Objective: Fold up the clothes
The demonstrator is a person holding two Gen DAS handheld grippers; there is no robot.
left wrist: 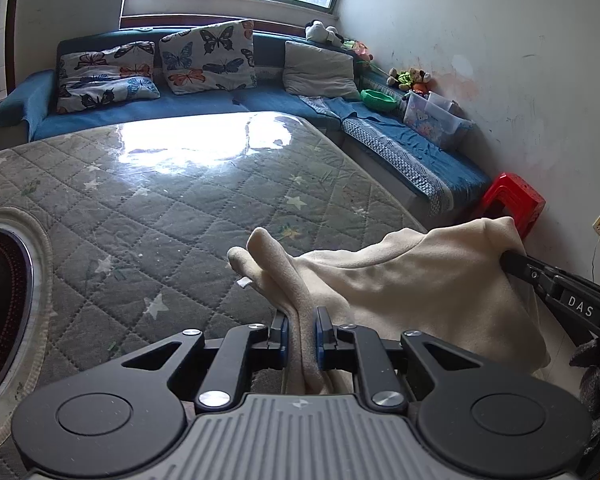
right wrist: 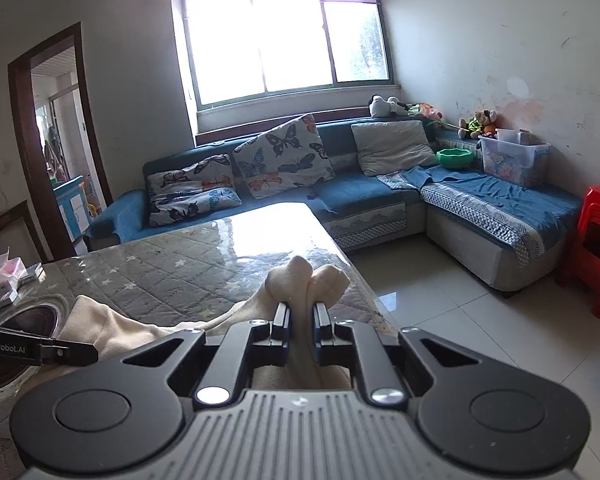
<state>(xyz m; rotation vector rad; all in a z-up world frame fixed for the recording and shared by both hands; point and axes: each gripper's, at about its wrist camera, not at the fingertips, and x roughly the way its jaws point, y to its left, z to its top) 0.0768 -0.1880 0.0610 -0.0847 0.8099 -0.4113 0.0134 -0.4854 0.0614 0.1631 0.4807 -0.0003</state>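
A cream garment [left wrist: 420,280] hangs stretched between my two grippers above the near right part of the quilted table [left wrist: 160,208]. My left gripper [left wrist: 302,316] is shut on a bunched edge of it, with cloth sticking out past the fingers. My right gripper [right wrist: 301,312] is shut on another bunched edge of the cream garment [right wrist: 308,280]. The right gripper's finger shows at the right of the left wrist view [left wrist: 540,276], tucked into the cloth. The left gripper's finger shows at the left of the right wrist view [right wrist: 40,350].
The table [right wrist: 172,264] has a glossy cover and a round inset burner [left wrist: 0,300] at its left. A blue corner sofa [right wrist: 380,196] with cushions, a green bowl [right wrist: 455,157] and a plastic box stands behind. A red stool [right wrist: 596,240] stands by the right wall.
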